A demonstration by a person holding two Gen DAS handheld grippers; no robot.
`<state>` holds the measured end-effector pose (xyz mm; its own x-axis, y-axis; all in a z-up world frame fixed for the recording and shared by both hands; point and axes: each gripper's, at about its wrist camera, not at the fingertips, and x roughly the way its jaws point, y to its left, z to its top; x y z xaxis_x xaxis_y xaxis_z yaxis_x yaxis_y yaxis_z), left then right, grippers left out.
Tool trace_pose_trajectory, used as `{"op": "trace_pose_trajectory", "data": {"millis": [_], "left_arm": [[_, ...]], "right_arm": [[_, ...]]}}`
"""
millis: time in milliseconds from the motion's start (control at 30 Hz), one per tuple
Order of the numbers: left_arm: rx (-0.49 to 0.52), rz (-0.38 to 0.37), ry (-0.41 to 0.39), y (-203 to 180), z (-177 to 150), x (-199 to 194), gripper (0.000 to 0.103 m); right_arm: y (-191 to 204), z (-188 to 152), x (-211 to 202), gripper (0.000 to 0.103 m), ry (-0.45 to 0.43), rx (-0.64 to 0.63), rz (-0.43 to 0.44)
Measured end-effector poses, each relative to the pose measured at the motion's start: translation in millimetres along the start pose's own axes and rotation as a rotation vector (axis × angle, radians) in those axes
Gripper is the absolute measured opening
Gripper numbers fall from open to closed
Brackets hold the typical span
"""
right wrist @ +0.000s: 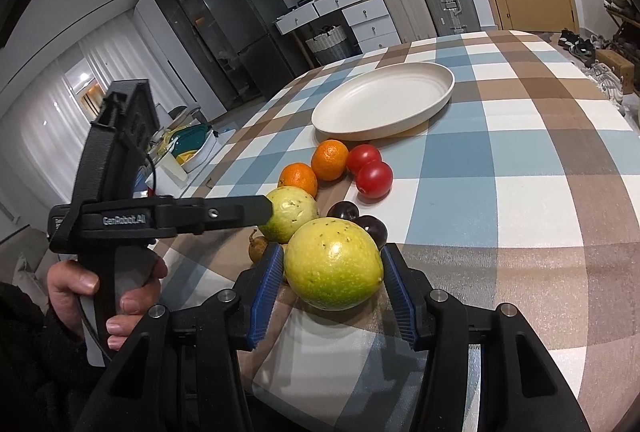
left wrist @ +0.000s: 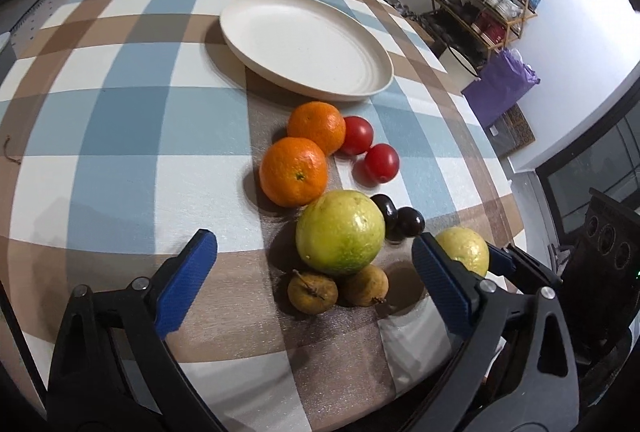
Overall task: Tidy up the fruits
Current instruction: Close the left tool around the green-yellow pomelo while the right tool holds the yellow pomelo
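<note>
A: The worktop point(left wrist: 120, 120) is wearing a blue, brown and white check cloth, and the cream plate point(left wrist: 304, 44) is sitting toward twelve o'clock of the fruit, bare.

B: And the fruit?

A: All lying on the cloth, not on the plate. The right claw point(right wrist: 334, 284) is clamping the nearer green-yellow guava point(right wrist: 334, 264), blue pads pressing it at nine and three o'clock. The second guava point(left wrist: 340, 232) is sitting just beside it (in the left wrist view, dead centre).

B: The left claw?

A: The left claw point(left wrist: 316, 284) is standing wide, holding nothing, its fingers flanking the second guava and the two small brown fruits point(left wrist: 312, 292) without touching.

B: The rest?

A: Two oranges point(left wrist: 294, 172) are touching each other at twelve o'clock of that guava, two red tomatoes point(left wrist: 382, 163) at about one o'clock, two dark plums point(left wrist: 410, 221) nestling at three.
</note>
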<state>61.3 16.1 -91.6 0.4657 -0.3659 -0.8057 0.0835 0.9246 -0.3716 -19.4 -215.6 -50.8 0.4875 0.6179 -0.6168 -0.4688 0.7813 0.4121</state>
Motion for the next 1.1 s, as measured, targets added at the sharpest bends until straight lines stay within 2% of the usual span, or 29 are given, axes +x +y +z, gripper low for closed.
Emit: {"op": "trace_pose_trajectory", "data": {"millis": [100,167,400,567,600,767,1100], "left_arm": [[0.017,-0.013,0.011,-4,1,3,0.09],[0.022,-0.024,0.016,-5,2,5,0.082],[0.016,-0.075,0.044,-6,5,14,0.073],[0.012,-0.117,0.062,-5,6,21,0.049],[0.011,-0.121,0.062,-4,7,22,0.047],[-0.007,-0.172,0.065,0,7,26,0.047],[0.009,-0.176,0.045,-6,8,17,0.047]], "right_arm": [[-2,0,1,0.051,0.004,0.005,-0.002],[-4,0,1,0.051,0.006,0.011,0.0],[-4,0,-1,0.051,0.001,0.014,0.003],[-3,0,-1,0.051,0.005,0.004,0.0],[-3,0,-1,0.051,0.005,0.004,0.0],[-5,0,-2,0.051,-0.001,0.009,0.0],[-6,4,-5,0.051,-0.019,0.011,-0.006]]}}
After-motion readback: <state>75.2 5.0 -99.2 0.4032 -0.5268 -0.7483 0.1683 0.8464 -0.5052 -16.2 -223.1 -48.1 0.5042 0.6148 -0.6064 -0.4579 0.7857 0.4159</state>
